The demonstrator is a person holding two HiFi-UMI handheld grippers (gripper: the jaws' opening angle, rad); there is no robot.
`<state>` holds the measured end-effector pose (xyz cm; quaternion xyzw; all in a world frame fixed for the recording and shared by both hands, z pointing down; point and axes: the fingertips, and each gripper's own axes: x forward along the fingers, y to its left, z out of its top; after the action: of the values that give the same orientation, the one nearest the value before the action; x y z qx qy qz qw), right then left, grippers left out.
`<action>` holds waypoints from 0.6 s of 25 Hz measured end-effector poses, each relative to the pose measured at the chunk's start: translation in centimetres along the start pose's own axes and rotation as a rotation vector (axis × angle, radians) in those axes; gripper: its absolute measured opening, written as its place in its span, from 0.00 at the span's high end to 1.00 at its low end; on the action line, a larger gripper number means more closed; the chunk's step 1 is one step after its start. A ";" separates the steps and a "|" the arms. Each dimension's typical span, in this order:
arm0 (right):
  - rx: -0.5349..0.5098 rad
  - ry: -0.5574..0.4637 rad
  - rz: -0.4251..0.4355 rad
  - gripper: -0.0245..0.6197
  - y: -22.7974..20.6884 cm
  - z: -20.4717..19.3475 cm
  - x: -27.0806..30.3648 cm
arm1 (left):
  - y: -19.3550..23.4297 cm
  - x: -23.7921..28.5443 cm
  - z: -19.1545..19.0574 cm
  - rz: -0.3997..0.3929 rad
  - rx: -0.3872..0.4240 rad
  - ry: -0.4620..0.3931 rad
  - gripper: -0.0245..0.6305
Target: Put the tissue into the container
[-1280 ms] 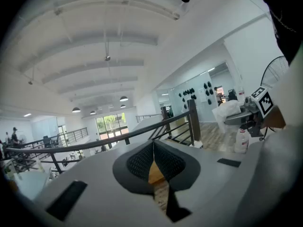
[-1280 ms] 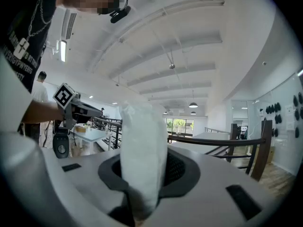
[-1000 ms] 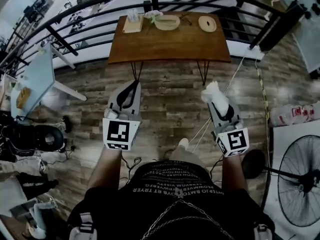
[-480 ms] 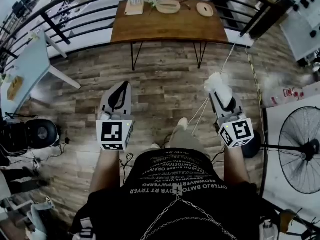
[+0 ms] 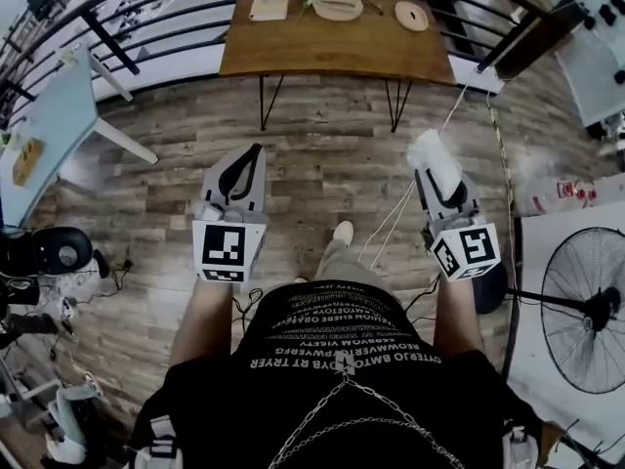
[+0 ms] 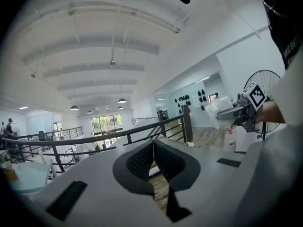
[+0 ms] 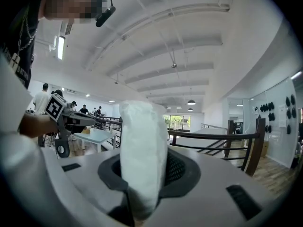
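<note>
The wooden table (image 5: 332, 52) stands on thin dark legs against the black railing (image 5: 146, 13), and everything else is placed from it. On its far edge, near the middle, lies a pale oval container (image 5: 338, 7). A round wooden disc (image 5: 411, 16) lies toward the table's right end, and some small pale items sit toward its left end, too small to identify. The person stands well short of the table's near side, on the plank floor (image 5: 322, 159), with both tools held out toward the table and neither reaching it. The left gripper (image 5: 256, 150) is level with the table's left half. Its own view shows the two dark ribbed pads pressed together with nothing between them. The right gripper (image 5: 444, 186) is level with the table's right end. Its jaws are clamped on the tissue (image 5: 433, 157), a white crumpled wad that stands up between the pads and sticks out well past the jaw tips toward the table. The tissue is therefore in the air, well apart from the table and from the oval container on it. A floor fan (image 5: 581, 311) stands beyond the table's right end, on the person's side, near the right gripper.
</note>
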<state>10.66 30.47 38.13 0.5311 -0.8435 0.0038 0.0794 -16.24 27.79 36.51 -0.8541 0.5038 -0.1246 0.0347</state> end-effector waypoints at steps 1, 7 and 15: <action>0.008 0.005 0.006 0.78 -0.6 -0.2 0.6 | -0.2 0.8 0.1 -0.004 -0.001 0.009 0.92; 0.021 -0.011 0.028 0.78 -4.5 0.2 4.8 | 0.5 6.4 1.2 -0.004 0.013 0.034 0.92; 0.010 -0.017 0.064 0.78 -11.2 1.0 9.6 | 0.0 14.6 4.0 -0.006 -0.001 0.030 0.92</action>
<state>16.47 16.90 37.58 0.5044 -0.8607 0.0062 0.0694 -8.54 14.77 35.22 -0.8535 0.5019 -0.1373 0.0261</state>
